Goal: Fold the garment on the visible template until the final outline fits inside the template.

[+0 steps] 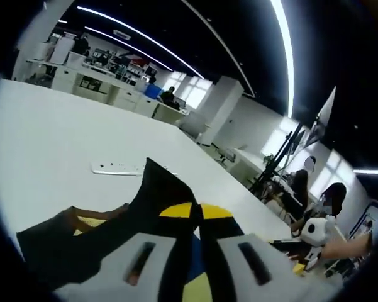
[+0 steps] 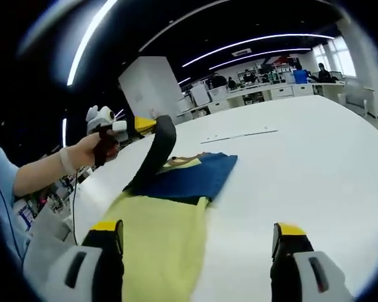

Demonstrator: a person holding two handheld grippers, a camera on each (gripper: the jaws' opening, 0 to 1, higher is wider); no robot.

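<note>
The garment (image 2: 170,233) has yellow, blue and black panels and lies part flat on the white table (image 2: 302,163). Its yellow part is nearest, with the blue part (image 2: 195,173) beyond it. My left gripper (image 1: 197,212) is shut on a black fold (image 1: 154,195) that rises between its yellow-tipped jaws. In the right gripper view a hand holds that left gripper (image 2: 122,129) up at the left, and a black strip (image 2: 154,157) hangs from it to the table. My right gripper (image 2: 198,236) stands wide open, its left jaw over the yellow cloth, gripping nothing.
A white power strip (image 1: 116,168) lies on the table (image 1: 63,138) past the garment. Desks, shelves and seated people are in the background (image 1: 302,189). A sleeve and forearm (image 2: 44,173) come in at the left.
</note>
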